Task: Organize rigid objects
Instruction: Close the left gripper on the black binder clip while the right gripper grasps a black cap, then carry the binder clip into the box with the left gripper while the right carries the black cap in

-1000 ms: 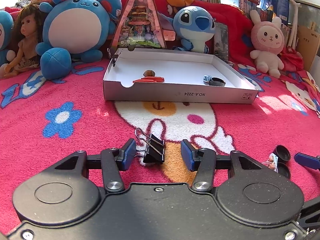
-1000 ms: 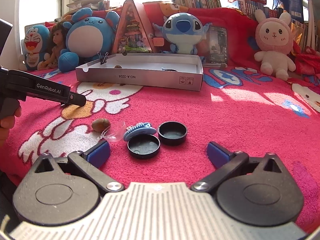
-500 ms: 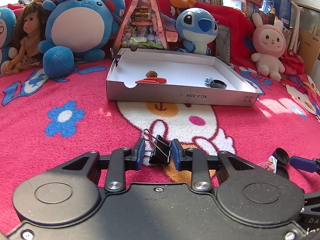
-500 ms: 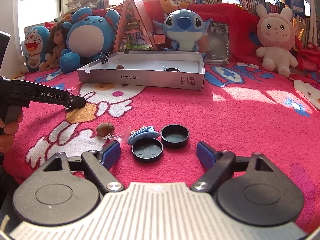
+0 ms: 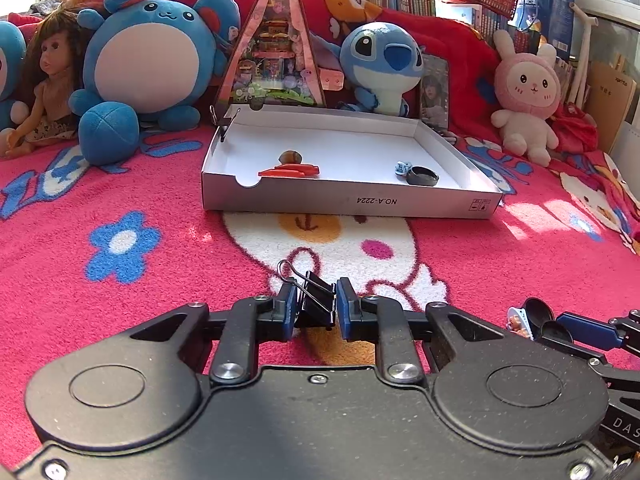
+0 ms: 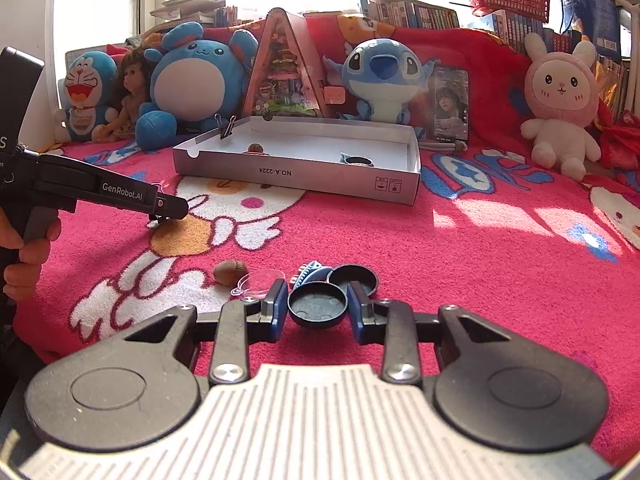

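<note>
Pink blanket (white cartoon print)

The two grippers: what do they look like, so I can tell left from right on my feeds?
Both have black linkage arms with silver rivets and blue pads on the jaws. The left gripper has a plain black body; seen from the right wrist view, its side reads "GenRobot.AI" in white. The right gripper has a ribbed light-grey body between two black round housings.

Left gripper: fingers pressed on both sides of a black clip.
Clip: stands on the pink blanket, wire handle toward 11 o'clock.
Box: white, open, at 12 o'clock beyond the clip.
In box: red piece, nut, black cap.
Right gripper: at 3 o'clock, beside black caps.
</note>
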Demonstrator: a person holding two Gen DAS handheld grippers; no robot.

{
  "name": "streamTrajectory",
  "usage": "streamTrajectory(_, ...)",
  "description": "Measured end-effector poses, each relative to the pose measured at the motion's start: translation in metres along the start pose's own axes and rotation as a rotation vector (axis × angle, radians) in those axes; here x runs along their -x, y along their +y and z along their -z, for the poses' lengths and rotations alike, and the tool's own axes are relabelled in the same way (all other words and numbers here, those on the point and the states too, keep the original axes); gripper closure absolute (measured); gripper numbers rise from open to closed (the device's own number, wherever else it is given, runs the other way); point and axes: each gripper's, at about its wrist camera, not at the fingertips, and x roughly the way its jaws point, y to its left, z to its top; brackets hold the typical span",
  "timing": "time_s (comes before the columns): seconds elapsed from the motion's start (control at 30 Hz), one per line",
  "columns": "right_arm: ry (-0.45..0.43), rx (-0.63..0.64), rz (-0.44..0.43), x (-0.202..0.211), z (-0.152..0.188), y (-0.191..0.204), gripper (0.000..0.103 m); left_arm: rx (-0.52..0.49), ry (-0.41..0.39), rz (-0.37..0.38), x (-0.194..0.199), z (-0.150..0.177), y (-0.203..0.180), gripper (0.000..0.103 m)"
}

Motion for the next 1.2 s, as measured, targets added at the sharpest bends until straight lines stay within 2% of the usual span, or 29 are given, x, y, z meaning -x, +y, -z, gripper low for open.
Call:
streamTrajectory(0.23, -0.034, -0.024, 0.023, -0.005, -0.019, -0.011, 0.066, 0.01, -0.015, 0.003, 0.001, -0.016, 0.002, 0.083)
streamTrajectory(0.4, -0.036, -0.079, 0.026, -0.02, -0.041, -0.025, 0.066, -0.01, -0.054, -0.019, -0.001, -0.036, 0.001, 0.083)
streamTrajectory(0.53, -0.034, -0.132, 0.025, -0.033, -0.06, -0.038, 0.066, 0.02, -0.056, -0.019, -0.009, -0.055, 0.005, 0.083)
streamTrajectory(0.87, -0.008, -0.225, 0.011, -0.08, -0.106, -0.063, 0.066, 0.019, -0.085, -0.048, -0.041, -0.1, 0.007, 0.083)
streamTrajectory(1.2, 0.028, -0.191, 0.05, -0.133, -0.129, -0.057, 0.066, -0.026, -0.069, -0.108, -0.085, -0.119, -0.002, 0.083)
